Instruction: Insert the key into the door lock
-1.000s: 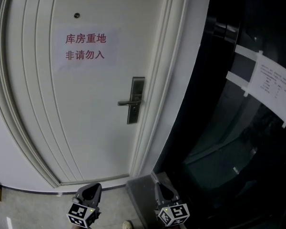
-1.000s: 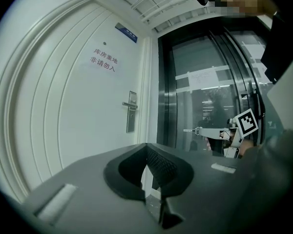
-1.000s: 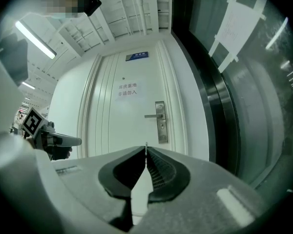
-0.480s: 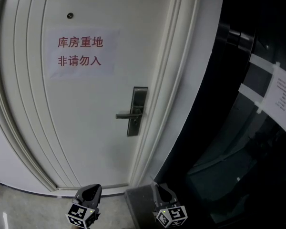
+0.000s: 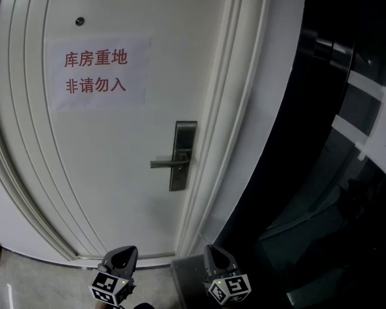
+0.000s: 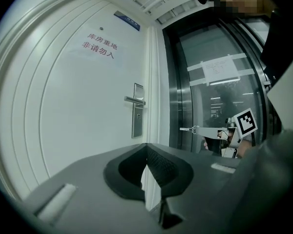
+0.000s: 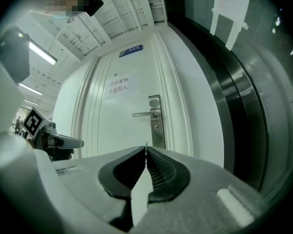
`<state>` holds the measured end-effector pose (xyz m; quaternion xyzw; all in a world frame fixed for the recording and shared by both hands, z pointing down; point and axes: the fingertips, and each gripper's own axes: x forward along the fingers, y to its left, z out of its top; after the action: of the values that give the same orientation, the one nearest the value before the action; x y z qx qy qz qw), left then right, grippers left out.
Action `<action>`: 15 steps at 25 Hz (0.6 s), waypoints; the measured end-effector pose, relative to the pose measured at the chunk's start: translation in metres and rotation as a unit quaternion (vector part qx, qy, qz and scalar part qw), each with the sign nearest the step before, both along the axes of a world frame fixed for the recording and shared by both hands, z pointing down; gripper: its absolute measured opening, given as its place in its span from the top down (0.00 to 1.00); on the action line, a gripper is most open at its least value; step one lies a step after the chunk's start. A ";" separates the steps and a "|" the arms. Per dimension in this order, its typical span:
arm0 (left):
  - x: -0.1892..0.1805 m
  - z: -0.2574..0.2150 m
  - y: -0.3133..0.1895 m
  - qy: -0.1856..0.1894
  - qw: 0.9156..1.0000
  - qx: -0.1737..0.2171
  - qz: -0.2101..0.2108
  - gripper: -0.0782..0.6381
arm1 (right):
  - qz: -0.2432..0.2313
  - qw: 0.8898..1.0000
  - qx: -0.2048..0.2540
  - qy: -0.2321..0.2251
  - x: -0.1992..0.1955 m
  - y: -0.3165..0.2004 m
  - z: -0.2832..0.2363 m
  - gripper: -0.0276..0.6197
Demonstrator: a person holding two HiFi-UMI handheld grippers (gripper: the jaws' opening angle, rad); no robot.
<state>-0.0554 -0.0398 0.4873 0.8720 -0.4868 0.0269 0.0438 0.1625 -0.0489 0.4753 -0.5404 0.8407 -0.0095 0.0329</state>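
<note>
Door [image 5: 116, 172] fills more of the head view than a second ago. The sign [image 5: 96, 73] has slid toward 9 o'clock and the lock plate [image 5: 183, 134] has dropped nearer frame centre, so the person is closing in with both grippers carried along. This reads as the approach phase, with no alignment yet and the plate well apart from both tools. Dark glass wall [image 5: 334, 205] is at 3 o'clock of the door frame, not involved.

Lock plate: tall brushed-metal strip near the door's 3 o'clock edge. Its lever [image 5: 164, 164] sticks out toward 9 o'clock. The keyhole [image 7: 156, 127] is a small round spot just below the lever at 6 o'clock, visible in the right gripper view.

Left gripper [image 5: 123, 256] is at the bottom edge, at 7 o'clock of the plate. Its pads meet at the tips with nothing between them, so it is spare for now.

Right gripper [image 5: 217, 255] is at the bottom edge, at 5 o'clock of the plate, with jaws clamped on the key [image 7: 146, 146]. Only a thin metal sliver pokes past the tips, pointing level at the door. From its own camera the key lines up slightly at 7 o'clock of the keyhole. It probably needs a small shift toward 1 o'clock during the final approach.
</note>
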 end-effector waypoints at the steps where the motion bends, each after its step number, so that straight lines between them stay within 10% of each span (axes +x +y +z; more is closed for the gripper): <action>1: 0.003 0.001 -0.004 -0.001 1.000 -0.001 0.001 0.89 | 0.000 1.000 0.002 0.001 0.001 -0.004 -0.002 0.94; 15: -0.007 -0.001 -0.082 -0.004 1.000 0.003 -0.011 0.89 | -0.006 1.000 0.004 -0.013 -0.009 -0.085 -0.008 0.94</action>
<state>-0.0619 -0.1215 0.4864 0.8668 -0.4963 0.0286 0.0398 0.1540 -0.1336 0.4668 -0.5354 0.8432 -0.0135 0.0461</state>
